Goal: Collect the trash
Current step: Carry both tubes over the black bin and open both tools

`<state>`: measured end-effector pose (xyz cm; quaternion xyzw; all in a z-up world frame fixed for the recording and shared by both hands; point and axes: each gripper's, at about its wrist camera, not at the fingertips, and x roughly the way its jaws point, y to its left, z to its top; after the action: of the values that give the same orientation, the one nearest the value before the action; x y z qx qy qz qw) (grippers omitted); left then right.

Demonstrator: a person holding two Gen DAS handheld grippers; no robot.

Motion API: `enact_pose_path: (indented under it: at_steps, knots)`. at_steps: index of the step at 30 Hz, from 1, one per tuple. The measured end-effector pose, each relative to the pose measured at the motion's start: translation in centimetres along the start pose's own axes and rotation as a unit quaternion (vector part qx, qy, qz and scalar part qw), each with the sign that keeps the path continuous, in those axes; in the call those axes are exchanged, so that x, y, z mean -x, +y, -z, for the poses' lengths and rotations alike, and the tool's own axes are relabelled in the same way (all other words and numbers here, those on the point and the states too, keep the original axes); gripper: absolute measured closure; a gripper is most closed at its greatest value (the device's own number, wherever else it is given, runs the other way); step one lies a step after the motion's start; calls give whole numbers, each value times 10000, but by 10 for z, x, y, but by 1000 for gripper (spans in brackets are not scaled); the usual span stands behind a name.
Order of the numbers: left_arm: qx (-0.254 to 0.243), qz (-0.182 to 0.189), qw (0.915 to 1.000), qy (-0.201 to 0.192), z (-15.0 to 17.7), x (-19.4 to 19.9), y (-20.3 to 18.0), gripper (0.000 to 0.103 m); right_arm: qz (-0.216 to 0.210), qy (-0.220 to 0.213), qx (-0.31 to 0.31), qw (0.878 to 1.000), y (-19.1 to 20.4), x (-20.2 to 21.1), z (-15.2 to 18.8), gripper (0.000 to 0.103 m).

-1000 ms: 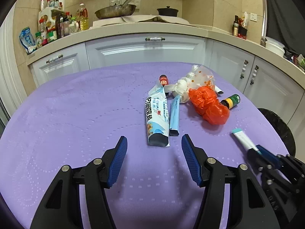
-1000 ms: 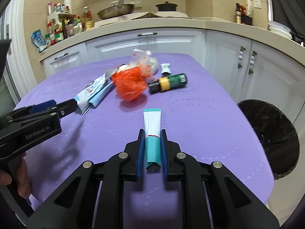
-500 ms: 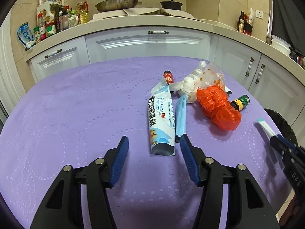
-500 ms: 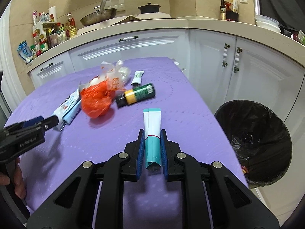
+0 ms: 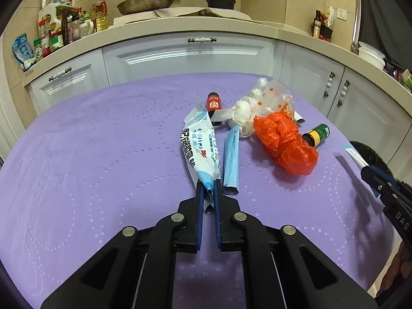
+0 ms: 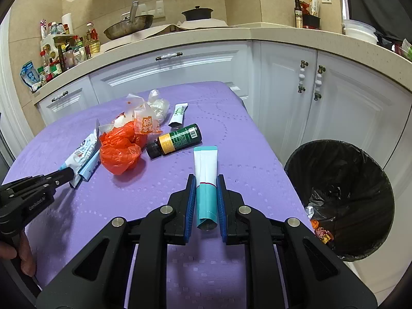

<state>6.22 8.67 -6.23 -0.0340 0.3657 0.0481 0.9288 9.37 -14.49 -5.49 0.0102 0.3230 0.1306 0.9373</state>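
My left gripper (image 5: 206, 189) is shut on the near end of a white and blue wrapper (image 5: 198, 144) that lies on the purple table (image 5: 90, 154); it also shows in the right wrist view (image 6: 82, 154). My right gripper (image 6: 205, 180) is shut on a white and teal tube (image 6: 206, 172), held above the table near its right edge. A black-lined trash bin (image 6: 342, 198) stands on the floor to the right. An orange bag (image 5: 283, 141), a green bottle (image 6: 177, 139), a red-labelled bottle (image 5: 214, 103), a thin blue packet (image 5: 231, 159) and crumpled clear plastic (image 5: 267, 97) lie in a pile.
White cabinets (image 5: 193, 54) and a counter with a pan (image 5: 145, 2), a pot and bottles stand behind the table. A small white tube (image 6: 178, 113) lies at the back of the pile. The bin holds some scraps.
My left gripper moved forward and closed on the wrapper's near end. My right gripper carried the tube to the right, bringing the bin more into view.
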Motion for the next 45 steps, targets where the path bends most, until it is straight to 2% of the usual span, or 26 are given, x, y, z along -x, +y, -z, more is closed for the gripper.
enact_pose_path:
  at_steps: [12, 20, 29, 36, 45]
  knots:
    - [-7, 8, 9998, -219, 5, 28, 2, 97, 78, -137, -34, 9999, -4, 10, 1, 87]
    - [-104, 230, 9989, -402, 6, 50, -20, 97, 239, -340, -105, 9991, -17, 30, 1, 87]
    - [-479, 768, 9944, -543, -2, 56, -72, 97, 717, -579, -369, 9951, -61, 59, 0, 87]
    - [-903, 1259, 9856, -675, -11, 55, -128, 97, 1177, -738, -601, 9885, -104, 81, 2, 87]
    - [-1391, 1608, 9746, -701, -13, 48, -189, 97, 1521, -825, -873, 9810, -148, 91, 7, 87]
